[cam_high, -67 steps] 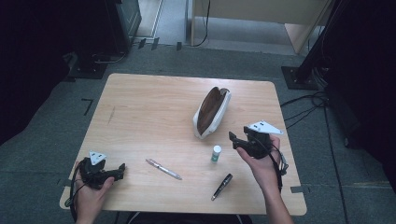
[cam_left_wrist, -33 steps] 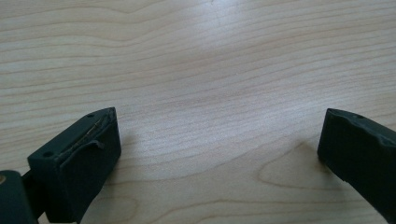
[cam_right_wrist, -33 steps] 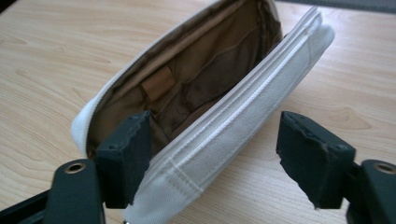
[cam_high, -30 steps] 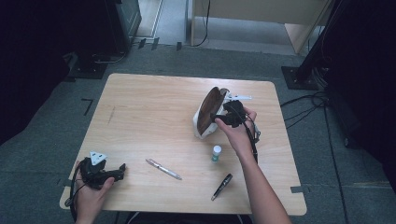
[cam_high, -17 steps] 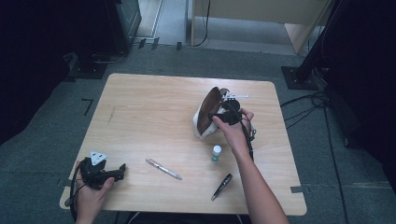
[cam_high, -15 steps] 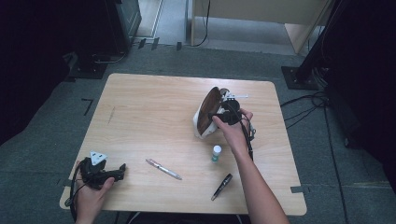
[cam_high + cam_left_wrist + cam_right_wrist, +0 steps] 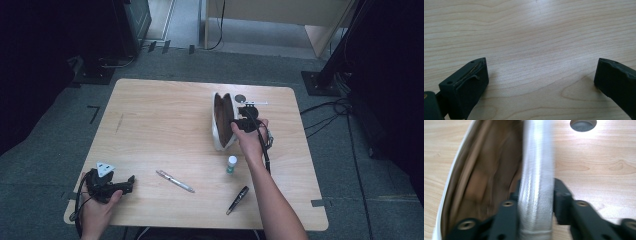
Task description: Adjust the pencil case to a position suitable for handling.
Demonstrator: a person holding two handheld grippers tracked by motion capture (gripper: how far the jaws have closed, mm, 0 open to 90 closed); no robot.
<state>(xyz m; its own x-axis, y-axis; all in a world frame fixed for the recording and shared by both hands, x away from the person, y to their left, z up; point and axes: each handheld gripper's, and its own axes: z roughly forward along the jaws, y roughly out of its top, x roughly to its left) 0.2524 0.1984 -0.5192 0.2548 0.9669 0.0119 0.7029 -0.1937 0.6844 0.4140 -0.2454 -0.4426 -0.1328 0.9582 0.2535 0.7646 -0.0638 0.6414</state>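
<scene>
A white pouch (image 7: 220, 122) with a brown lining lies open on the wooden table (image 7: 160, 115), right of centre. My right gripper (image 7: 235, 124) has just closed its jaws on the pouch's right rim (image 7: 537, 182); the pads press the white fabric from both sides, one jaw inside the brown opening. My left gripper (image 7: 131, 181) rests in a hand at the table's front left corner, pointing right. Its jaws stand wide apart over bare wood, with nothing between its fingertips (image 7: 471, 82).
A silver pen (image 7: 175, 181) lies near the front centre. A small white bottle with a green cap (image 7: 231, 164) stands in front of the pouch, and a black pen (image 7: 237, 200) lies nearer the front edge. A round cable hole (image 7: 583, 124) sits behind the pouch.
The right hand moved from the table's right side to the pouch, settled at its right rim and closed on it. The left hand has stayed put.
</scene>
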